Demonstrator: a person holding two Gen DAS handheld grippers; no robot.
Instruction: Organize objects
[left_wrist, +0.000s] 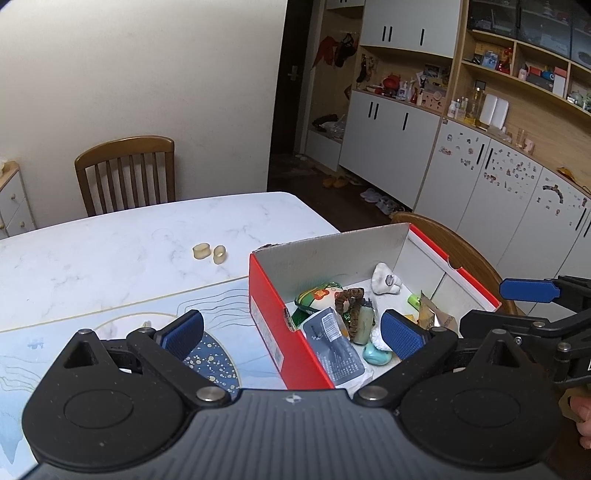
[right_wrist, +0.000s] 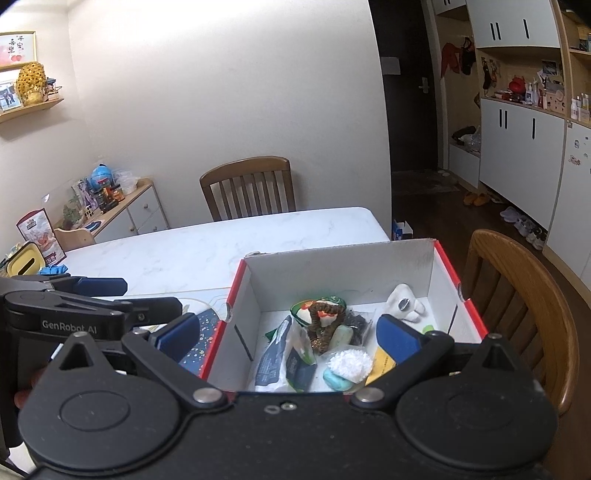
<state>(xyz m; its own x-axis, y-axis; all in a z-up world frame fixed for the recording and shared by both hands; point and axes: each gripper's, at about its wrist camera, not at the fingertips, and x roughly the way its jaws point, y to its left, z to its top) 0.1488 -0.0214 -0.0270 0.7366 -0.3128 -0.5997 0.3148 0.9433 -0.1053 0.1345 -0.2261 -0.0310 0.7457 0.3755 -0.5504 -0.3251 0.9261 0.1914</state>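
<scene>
Here we hold the left tool (left_wrist: 291, 334) low in the frame, with its two blue pads spread wide and nothing between them. One pad (left_wrist: 183, 334) hangs over the blue mat (left_wrist: 92, 350) at the lower left. The other pad sits over the red box (left_wrist: 269, 314), so the tool straddles the box's near wall.

Our right tool (right_wrist: 288, 338) looks the same in its own view: pads wide apart, nothing held. It points down into the open box (right_wrist: 448, 269), which fills the middle of that frame. We also see the right tool at the far right edge of the left view (left_wrist: 528, 290), and the left tool at the far left edge of the right view (right_wrist: 101, 286). So the two tools sit side by side, close together. A bit of a hand (left_wrist: 583, 417) shows in the lower right corner of the left view.

Inside the box is a pile of small things: a brown scrunchie (left_wrist: 351, 299), a white tooth toy (right_wrist: 404, 302), a teal soap-like lump (left_wrist: 376, 355) and a blue packet (left_wrist: 336, 349).

Two pale rings (left_wrist: 209, 253) lie on the white worktop (left_wrist: 110, 251), left of the box and well apart from it.
</scene>
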